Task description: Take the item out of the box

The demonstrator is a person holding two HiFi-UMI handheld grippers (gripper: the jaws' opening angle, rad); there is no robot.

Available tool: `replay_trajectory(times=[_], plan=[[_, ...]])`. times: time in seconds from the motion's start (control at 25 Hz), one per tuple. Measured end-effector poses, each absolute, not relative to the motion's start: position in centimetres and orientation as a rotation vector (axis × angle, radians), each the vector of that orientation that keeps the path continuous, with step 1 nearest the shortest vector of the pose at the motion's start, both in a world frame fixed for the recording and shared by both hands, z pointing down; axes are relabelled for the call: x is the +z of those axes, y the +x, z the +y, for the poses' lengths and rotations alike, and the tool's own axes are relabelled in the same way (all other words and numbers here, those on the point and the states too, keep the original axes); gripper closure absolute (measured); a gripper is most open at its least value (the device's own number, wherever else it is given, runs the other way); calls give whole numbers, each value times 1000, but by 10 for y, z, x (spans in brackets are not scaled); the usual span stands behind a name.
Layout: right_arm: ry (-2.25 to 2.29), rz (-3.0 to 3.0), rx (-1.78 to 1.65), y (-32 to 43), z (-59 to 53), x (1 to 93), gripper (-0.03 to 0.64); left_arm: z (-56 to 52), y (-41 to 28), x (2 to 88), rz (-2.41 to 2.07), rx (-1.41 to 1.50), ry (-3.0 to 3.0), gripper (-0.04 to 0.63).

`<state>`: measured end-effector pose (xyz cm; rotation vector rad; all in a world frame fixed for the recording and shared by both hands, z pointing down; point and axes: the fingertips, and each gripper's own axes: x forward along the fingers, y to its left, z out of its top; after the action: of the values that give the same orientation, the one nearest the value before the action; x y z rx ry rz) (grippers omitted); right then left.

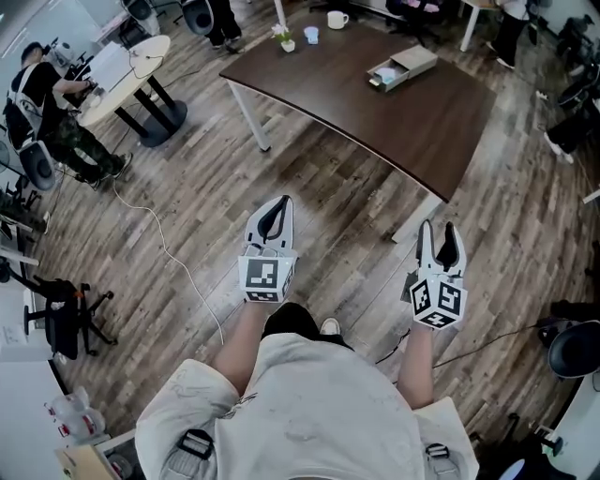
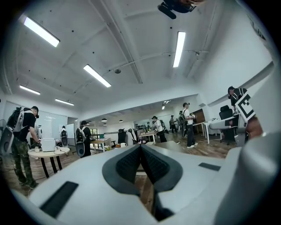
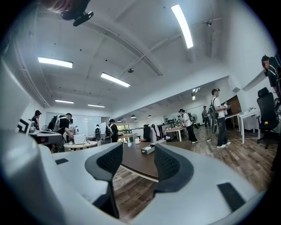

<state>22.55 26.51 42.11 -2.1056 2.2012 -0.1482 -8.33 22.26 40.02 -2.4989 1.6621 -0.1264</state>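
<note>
The left gripper (image 2: 140, 148) has its jaws pressed together with nothing between them. The right gripper (image 3: 138, 154) stands wide, and only floor and table show through the gap. Both are held out low in front of the person, over the wooden floor (image 1: 187, 178) and short of the table (image 1: 375, 127).

The box (image 1: 405, 67) lies on the far part of that table, well apart from both grippers. It looks slid partly open at its near end, where a small pale item (image 1: 384, 76) shows inside, too small to identify. A mug (image 1: 337, 19) stands farther back on the table.

By my judgement the task is not yet begun: the item is in the box and untouched. Approaching the table, steadying the box and drawing the item out all remain.
</note>
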Motion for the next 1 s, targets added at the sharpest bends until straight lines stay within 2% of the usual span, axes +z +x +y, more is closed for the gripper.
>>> replay_trajectory(times=[0.52, 1.0], plan=[[-2123, 2217, -97, 219, 193, 421, 391, 149, -89, 417, 1670, -81, -2522, 594], [-2170, 2220, -46, 184, 50, 401, 393, 1, -126, 412, 1639, -83, -2511, 594]])
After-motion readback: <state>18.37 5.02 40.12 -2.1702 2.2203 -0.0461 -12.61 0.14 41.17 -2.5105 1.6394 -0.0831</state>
